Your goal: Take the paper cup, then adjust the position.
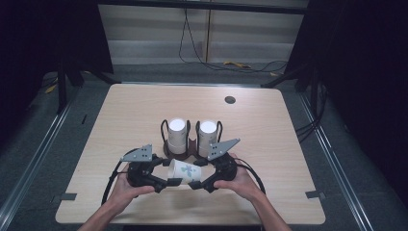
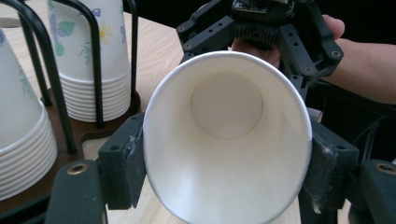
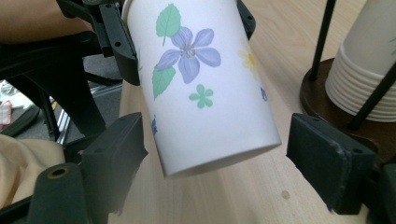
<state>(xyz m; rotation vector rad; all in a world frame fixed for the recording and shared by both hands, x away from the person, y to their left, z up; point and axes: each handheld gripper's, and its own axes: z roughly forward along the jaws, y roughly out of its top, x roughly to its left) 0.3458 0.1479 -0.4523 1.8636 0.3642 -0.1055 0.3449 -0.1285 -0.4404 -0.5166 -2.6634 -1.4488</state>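
The left tool [image 2: 227, 154] squeezes the cup [image 2: 227, 140] by its rim. The right tool [image 3: 233, 154] is apart around its bottom, maybe not touching. Squeeze harder and the cup may crumple.

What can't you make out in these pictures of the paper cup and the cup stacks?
- Paper cup outer print: left gripper view looks into its mouth.
- Cup's inside: right gripper view shows its outside and base.
- Cup stacks tops: cut off by that view's top edge.
- Holder base: high view, mostly behind both tools.
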